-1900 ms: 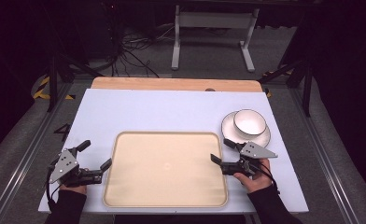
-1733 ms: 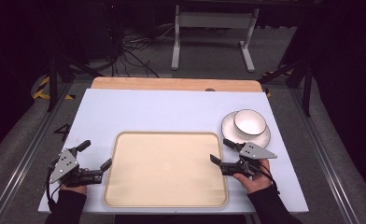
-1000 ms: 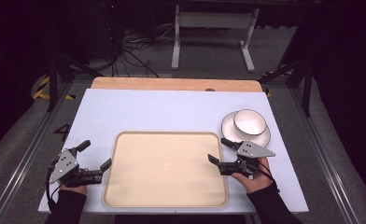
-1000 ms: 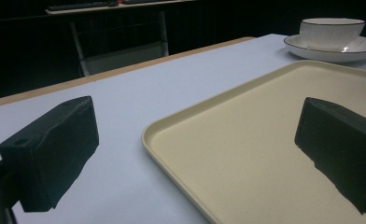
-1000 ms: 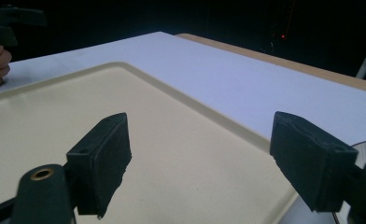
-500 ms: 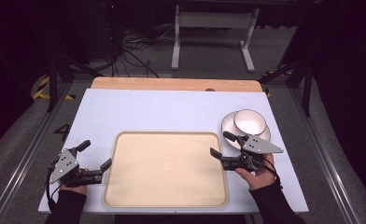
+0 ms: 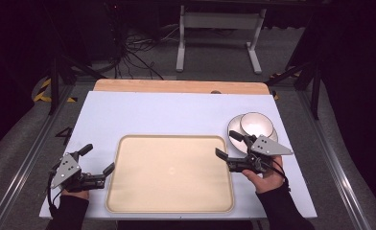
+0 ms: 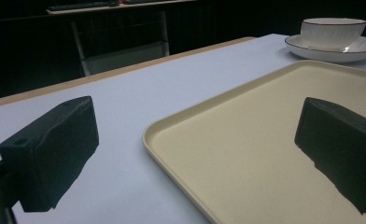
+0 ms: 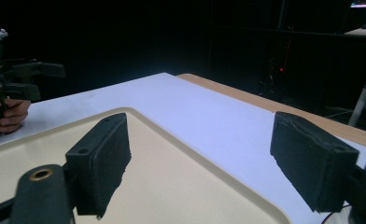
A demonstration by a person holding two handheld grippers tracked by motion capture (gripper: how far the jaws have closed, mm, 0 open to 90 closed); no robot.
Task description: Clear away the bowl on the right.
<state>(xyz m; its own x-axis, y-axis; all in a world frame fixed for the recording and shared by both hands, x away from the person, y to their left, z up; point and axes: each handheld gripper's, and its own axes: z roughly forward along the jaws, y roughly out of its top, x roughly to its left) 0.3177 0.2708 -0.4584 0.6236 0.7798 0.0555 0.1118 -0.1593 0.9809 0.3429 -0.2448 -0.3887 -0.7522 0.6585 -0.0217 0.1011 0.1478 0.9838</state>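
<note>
A beige tray (image 7: 169,175) lies at the near middle of the white table top. My left gripper (image 7: 99,158) is open, low at the tray's left edge, one jaw over the tray (image 8: 274,154) and one over the table. My right gripper (image 7: 226,143) is open at the tray's far right corner, nothing between its jaws. Just beyond it a white bowl (image 7: 256,124) stands on a saucer (image 7: 234,136). The left gripper view (image 8: 195,140) shows the bowl (image 8: 333,31) and saucer (image 8: 330,49) far off. In the right gripper view (image 9: 207,154), the jaws straddle the rim of the tray (image 9: 172,186).
The white table top (image 7: 176,115) ends at a wooden strip (image 7: 176,86) along the far side. Metal rails run down both sides. The other gripper (image 9: 13,79) and its hand (image 9: 10,114) sit across the tray in the right gripper view.
My right gripper has shifted a little farther from the person, toward the tray's far right corner and the saucer. The left gripper has stayed put.
</note>
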